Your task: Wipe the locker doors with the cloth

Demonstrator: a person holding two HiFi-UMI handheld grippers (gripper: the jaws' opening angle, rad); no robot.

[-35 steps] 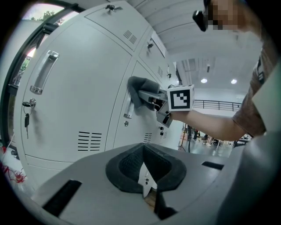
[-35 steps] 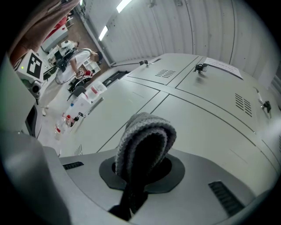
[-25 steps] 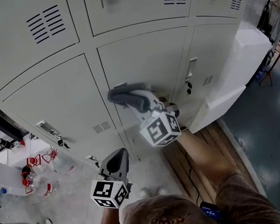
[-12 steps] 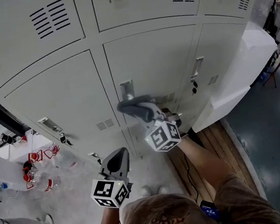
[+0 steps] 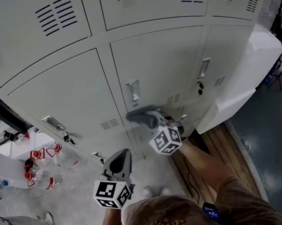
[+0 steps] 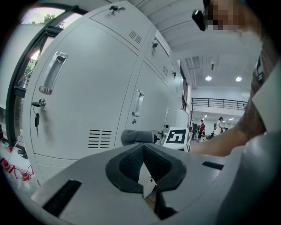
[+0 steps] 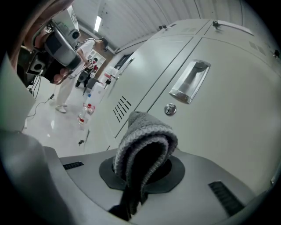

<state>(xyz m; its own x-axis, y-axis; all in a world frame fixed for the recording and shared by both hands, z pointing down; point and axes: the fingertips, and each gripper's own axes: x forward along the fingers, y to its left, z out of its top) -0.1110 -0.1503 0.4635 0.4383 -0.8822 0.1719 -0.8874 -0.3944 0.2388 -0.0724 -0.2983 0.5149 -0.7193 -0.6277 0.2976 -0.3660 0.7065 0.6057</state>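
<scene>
**Cloth of thick grey terry (image 5: 141,117), folded, at the middle locker door**

The cloth is doubled over into a fat loop and clamped in the right gripper (image 5: 150,119). In the right gripper view the dark pads of that gripper (image 7: 141,172) close on the lower folds, and the rounded end of the cloth (image 7: 145,143) stands out toward the metal. It lies low on the centre pale grey metal locker door (image 5: 159,62), at about 5 o'clock from the recessed chrome handle (image 5: 133,91) and at 9 o'clock from the small vent slots (image 5: 173,99). It is very near the door, but whether it touches cannot be told. The round lock (image 7: 170,109) sits just beyond the cloth at 1 o'clock in the right gripper view.

The left gripper (image 5: 118,162) hangs at 7 o'clock from the cloth, well off the row of pale grey metal locker doors (image 5: 71,101). Its jaws are together at the tips with nothing between them (image 6: 144,169). From there the cloth (image 6: 137,136) shows at 12 o'clock.

On the pale floor at 9 o'clock lie clear plastic bottles with red caps (image 5: 39,178). Brown wooden planks (image 5: 211,143) lie at 3 o'clock under the right forearm (image 5: 206,160).
</scene>
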